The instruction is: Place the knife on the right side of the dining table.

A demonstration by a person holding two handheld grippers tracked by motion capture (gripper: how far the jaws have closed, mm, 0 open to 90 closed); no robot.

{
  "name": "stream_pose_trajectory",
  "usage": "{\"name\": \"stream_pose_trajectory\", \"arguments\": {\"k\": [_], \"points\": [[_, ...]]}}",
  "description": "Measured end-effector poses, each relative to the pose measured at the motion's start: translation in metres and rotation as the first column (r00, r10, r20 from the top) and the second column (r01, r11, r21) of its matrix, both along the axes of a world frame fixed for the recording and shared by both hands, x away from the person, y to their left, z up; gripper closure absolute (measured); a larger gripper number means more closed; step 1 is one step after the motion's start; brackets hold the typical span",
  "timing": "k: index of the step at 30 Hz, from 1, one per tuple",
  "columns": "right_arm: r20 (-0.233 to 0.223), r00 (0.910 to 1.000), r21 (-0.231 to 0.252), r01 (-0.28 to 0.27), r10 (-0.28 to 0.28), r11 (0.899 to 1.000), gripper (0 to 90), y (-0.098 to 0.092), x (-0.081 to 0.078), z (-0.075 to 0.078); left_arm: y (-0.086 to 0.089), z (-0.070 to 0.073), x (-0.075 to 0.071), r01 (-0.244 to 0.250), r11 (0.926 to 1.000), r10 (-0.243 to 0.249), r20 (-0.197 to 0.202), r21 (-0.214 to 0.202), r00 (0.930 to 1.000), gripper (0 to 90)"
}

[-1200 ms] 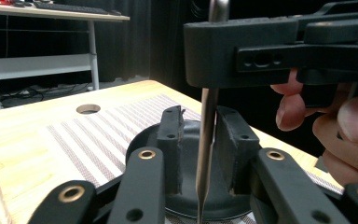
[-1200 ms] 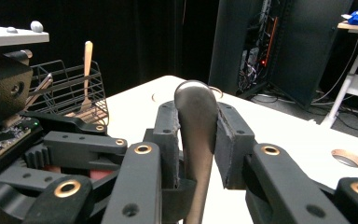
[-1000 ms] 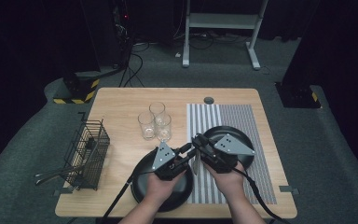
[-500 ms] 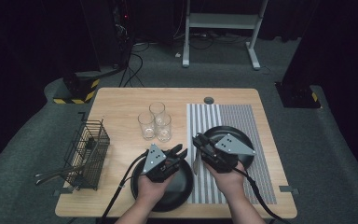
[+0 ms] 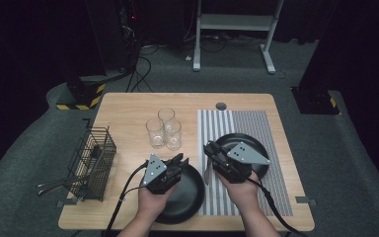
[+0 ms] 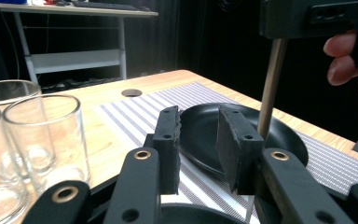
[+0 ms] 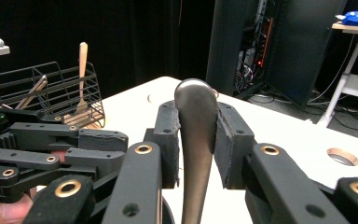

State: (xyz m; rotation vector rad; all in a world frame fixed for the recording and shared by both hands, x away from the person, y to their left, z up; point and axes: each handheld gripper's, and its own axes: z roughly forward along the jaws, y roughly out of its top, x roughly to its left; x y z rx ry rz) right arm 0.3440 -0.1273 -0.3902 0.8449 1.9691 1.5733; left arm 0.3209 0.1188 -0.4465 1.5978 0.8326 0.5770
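A grey carpet floor [image 5: 325, 163] surrounds the wooden table [image 5: 128, 106]. A white desk frame [image 5: 234, 22] stands at the upper centre, with dark cabinets [image 5: 103, 34] and trailing cables [image 5: 143, 61] at the upper left.

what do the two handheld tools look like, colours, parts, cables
Both the left tool and right tool are black, with two blocky jaws faced in dark grey pads, brass-coloured rivets along the linkage arms, and a grey three-cornered plate on top. A black cable trails from each toward the person. Forearms are bare, no sleeves.
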Motion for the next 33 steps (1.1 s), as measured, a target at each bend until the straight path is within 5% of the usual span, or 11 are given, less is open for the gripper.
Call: {"name": "stream_pose_trajectory", "arguments": {"k": [17,33], "points": [[0.001,1.0,-0.003,0.004,-0.004,1.0,72.7,-0.002,-0.002,0.0,0.047,-0.017,-0.007,-0.116,0.9906,0.117,-0.012,0.073,0.9931,66.0],[0.05,0.9964,-0.009,0.069,-0.069,0.998,73.3,-0.002,0.0,0.014,0.095,-0.038,-0.02,-0.271,0.9477,0.275,-0.005,0.169,0.9613,57.6]]}}
